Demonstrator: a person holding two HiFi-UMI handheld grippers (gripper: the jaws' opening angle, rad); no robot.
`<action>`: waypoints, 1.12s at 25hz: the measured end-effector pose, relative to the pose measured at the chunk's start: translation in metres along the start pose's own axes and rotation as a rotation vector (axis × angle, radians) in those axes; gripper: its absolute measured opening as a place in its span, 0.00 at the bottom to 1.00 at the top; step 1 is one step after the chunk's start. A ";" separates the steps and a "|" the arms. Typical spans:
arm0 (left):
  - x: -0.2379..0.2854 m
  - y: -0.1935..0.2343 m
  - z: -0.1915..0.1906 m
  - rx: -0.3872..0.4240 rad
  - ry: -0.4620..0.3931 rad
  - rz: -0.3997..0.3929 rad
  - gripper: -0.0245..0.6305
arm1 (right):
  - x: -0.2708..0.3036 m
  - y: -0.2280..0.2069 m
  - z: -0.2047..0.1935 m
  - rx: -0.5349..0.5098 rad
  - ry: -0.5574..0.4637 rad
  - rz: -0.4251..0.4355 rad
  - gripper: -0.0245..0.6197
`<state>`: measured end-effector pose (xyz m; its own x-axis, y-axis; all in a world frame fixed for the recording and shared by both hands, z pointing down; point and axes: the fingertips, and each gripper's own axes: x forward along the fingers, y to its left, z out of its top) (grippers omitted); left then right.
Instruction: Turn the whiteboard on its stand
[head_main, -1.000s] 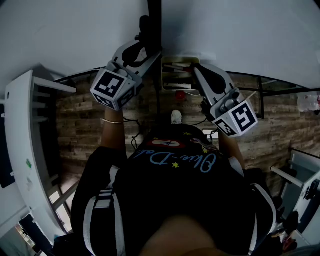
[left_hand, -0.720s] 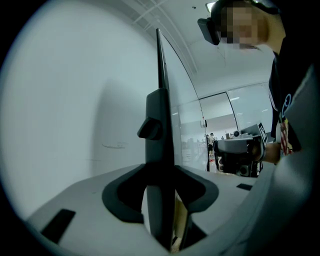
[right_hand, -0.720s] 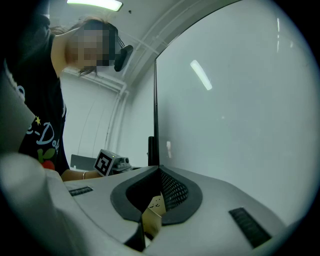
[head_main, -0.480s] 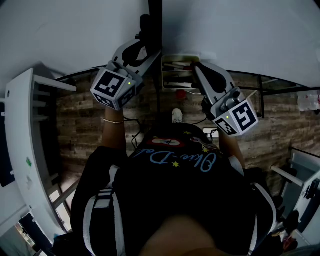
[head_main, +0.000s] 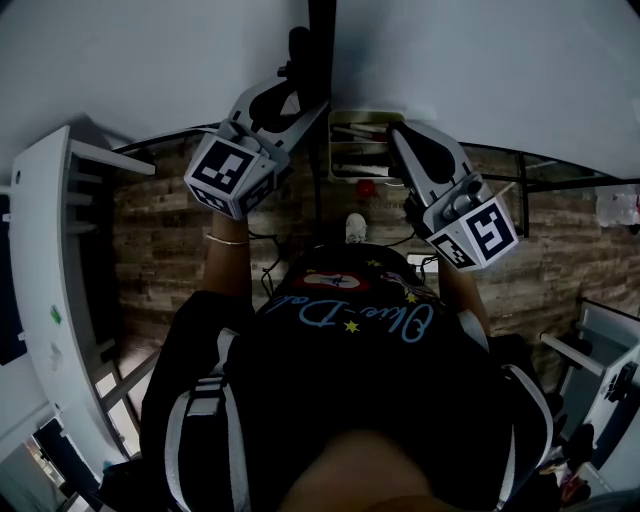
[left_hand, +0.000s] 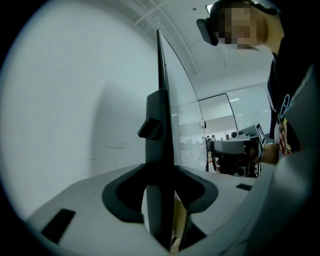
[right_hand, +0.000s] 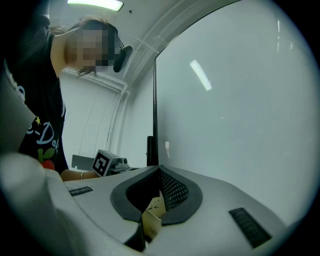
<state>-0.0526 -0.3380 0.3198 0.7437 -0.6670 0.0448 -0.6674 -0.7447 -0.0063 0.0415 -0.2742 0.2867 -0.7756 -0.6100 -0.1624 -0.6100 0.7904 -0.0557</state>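
Note:
The whiteboard fills the top of the head view. A black upright of its stand, carrying a knob, runs down its middle. My left gripper reaches up to that upright. In the left gripper view the upright stands between the jaws with the pads pressed on it, knob just above, white board to the left. My right gripper is at the board's lower edge beside the pen tray. In the right gripper view the jaws are shut on the board's thin black edge, with its face on the right.
A yellowish pen tray with markers hangs under the board, with a red object below it. A white shelf unit stands at the left and white furniture at the right on the wood-pattern floor. The person's shoe is under the tray.
Both grippers keep their places on the board and upright. The upright and left gripper sit slightly further right in the head view.

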 end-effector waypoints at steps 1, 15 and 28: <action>-0.001 -0.001 0.000 -0.001 -0.001 0.002 0.32 | 0.000 0.000 0.000 0.001 -0.001 0.002 0.07; -0.016 -0.005 0.002 0.005 -0.004 0.013 0.31 | 0.002 0.018 -0.002 0.003 0.001 0.012 0.07; -0.011 -0.004 0.002 -0.001 -0.010 0.009 0.31 | -0.004 0.016 0.004 -0.016 -0.006 -0.019 0.07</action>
<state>-0.0581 -0.3276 0.3177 0.7377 -0.6742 0.0346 -0.6745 -0.7383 -0.0059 0.0358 -0.2592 0.2824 -0.7628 -0.6246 -0.1672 -0.6274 0.7776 -0.0426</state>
